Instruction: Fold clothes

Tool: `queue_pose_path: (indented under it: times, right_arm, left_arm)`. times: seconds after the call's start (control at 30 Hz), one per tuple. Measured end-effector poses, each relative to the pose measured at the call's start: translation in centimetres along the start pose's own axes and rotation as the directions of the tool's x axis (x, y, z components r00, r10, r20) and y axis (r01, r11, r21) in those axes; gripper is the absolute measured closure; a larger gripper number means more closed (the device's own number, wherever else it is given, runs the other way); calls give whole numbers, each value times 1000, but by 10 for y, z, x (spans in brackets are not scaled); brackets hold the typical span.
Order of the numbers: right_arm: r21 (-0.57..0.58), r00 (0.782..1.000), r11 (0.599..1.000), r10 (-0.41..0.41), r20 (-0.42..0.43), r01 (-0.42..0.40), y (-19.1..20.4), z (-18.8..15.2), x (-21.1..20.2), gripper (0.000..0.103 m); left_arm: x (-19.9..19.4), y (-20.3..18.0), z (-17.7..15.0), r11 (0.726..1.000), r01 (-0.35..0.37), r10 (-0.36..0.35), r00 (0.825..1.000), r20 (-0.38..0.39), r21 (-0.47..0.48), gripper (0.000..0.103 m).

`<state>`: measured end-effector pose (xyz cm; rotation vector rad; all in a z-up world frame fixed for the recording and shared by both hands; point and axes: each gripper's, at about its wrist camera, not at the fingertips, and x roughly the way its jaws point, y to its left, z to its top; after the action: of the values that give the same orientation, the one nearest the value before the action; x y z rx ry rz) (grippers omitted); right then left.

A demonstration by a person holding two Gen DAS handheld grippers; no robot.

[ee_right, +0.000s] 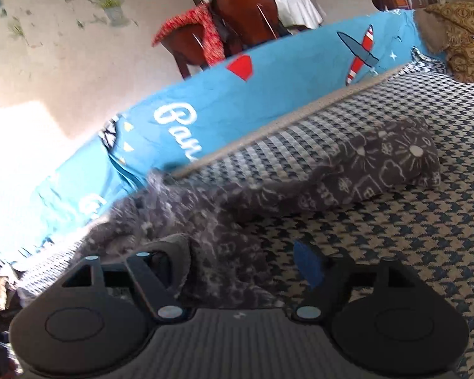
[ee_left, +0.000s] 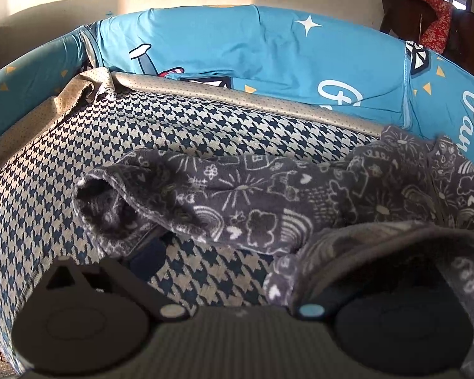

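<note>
A bed or couch-like surface carries everything, covered by a houndstooth mat (ee_left: 41, 208) in dark blue and cream, with a tan dotted border (ee_left: 237, 96) along its far edge. Directly on the mat lies a grey fleece garment (ee_left: 237, 202) printed with white doodles of suns, clouds and rainbows, stretched out in a rumpled length across it. A bright blue printed sheet (ee_left: 268, 57) rises behind the mat's far edge.
</note>
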<state>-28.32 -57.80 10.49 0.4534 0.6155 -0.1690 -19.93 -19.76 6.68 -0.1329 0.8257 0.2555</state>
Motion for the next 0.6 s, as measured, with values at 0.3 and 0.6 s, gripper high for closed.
queue_pose_path:
  times: [0.3,0.6]
  right_arm:
    - [92,974,970,-223,-42,226,-9,-3,38,23]
    - [31,969,977,-205,-138,211,-7,-8,34,22]
  left_arm:
    - [5,-1,2,999,-38,38,999,-1,7,0]
    - [18,-6,-3,1000,-29,30,997,-66,11,0]
